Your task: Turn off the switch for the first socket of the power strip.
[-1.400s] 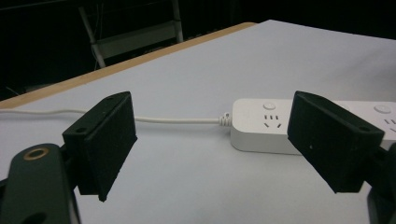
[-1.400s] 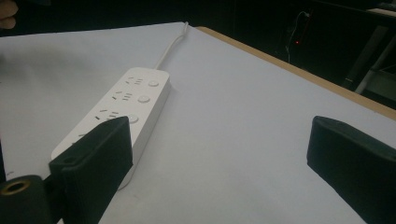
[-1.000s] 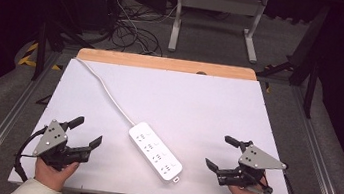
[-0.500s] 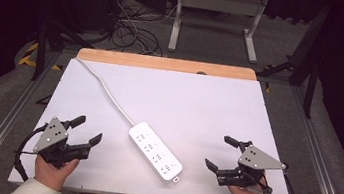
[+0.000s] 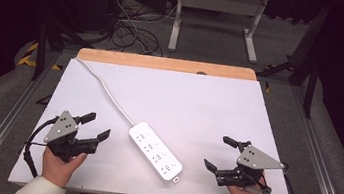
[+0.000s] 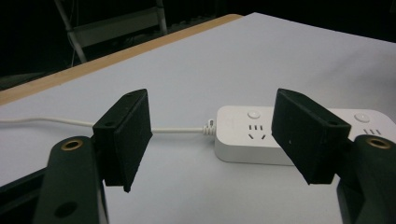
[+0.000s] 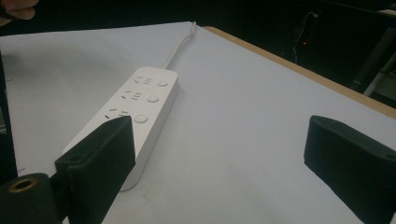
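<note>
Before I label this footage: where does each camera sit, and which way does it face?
High view: fixed above the person's side, looking forward and down on the white table; both hands, left gripper and right gripper show.
Left gripper view: rides that gripper, facing the power strip at its cord end; open jaws show.
Right gripper view: rides that gripper, looking along the strip's far end; open jaws show.
All share the strip.
</note>
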Action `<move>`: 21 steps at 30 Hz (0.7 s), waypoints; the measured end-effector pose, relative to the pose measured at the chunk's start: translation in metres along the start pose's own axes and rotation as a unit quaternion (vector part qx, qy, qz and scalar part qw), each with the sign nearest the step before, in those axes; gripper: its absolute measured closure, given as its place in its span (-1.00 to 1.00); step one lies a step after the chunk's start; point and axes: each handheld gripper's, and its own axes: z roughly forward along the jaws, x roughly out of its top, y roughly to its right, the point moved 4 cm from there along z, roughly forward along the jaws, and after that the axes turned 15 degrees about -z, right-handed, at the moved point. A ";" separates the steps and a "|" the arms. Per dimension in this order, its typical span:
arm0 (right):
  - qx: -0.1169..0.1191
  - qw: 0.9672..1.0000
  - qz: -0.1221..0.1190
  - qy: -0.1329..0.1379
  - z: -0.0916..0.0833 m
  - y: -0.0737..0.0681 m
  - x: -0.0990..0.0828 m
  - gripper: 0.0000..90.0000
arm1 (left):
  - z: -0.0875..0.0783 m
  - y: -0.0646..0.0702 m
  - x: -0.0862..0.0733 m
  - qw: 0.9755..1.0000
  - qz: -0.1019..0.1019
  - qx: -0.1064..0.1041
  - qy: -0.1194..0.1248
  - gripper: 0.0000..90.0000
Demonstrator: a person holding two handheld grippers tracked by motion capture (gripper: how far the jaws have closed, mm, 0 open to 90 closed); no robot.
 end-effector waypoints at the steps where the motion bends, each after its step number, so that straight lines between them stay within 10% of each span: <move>1: 0.000 1.000 0.000 0.000 0.000 0.000 0.000 -0.79 | 0.001 0.001 0.001 1.000 0.002 -0.002 -0.001 -0.35; 21: 0.007 1.000 0.003 -0.001 0.002 0.000 -0.001 -0.79 | 0.031 0.021 0.015 0.999 0.024 -0.027 -0.014 -0.32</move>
